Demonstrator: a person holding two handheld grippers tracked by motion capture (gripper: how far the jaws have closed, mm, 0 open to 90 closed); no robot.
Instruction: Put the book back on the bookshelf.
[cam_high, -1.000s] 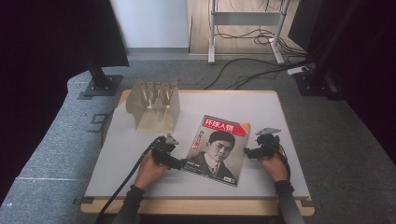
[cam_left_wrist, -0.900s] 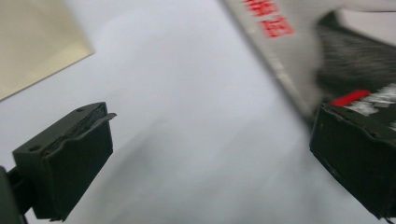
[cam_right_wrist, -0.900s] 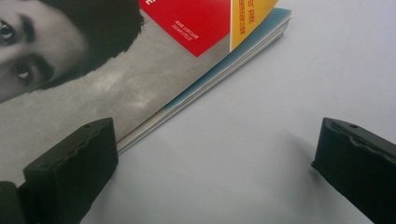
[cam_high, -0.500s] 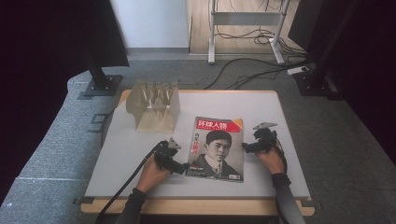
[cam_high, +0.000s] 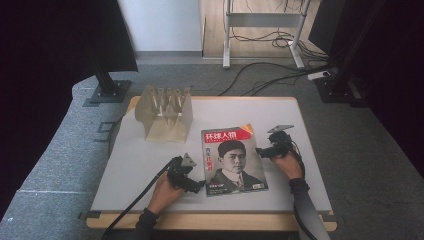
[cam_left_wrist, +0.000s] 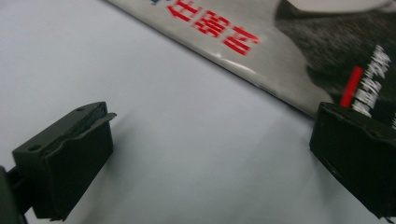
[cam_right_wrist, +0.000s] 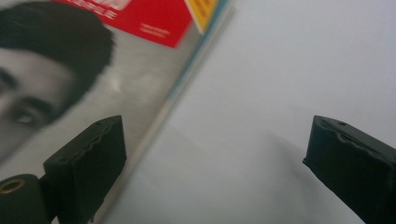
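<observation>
- A magazine (cam_high: 233, 160) lies flat and face up near the middle of the white tabletop (cam_high: 135, 165), a little toward the person's edge, its cover showing a portrait under a red title band.
- The left gripper (cam_high: 199, 186) sits at about 8 o'clock from the magazine's centre, just beside its lower left corner, held low over the tabletop by the left hand (cam_high: 165, 192).
- In the left gripper view its jaws stand wide apart with bare tabletop between them; the magazine's edge (cam_left_wrist: 261, 60) runs across toward 1 o'clock, and the far jaw overlaps that edge in the picture, though I cannot tell whether it touches.
- The right gripper (cam_high: 263, 153) is at about 3 o'clock from the magazine's centre, just beside its right edge, with the right hand (cam_high: 286, 164) behind it.
- In the right gripper view its jaws are also spread wide with nothing between them; one jaw sits over the magazine's edge (cam_right_wrist: 140, 79) at about 9 o'clock, the other over bare tabletop at 3 o'clock.
- A pale slotted rack (cam_high: 165, 114) stands at about 11 o'clock from the magazine, well apart from it and from both grippers.
- A black cable trails from the left gripper off the near edge of the tabletop.
</observation>
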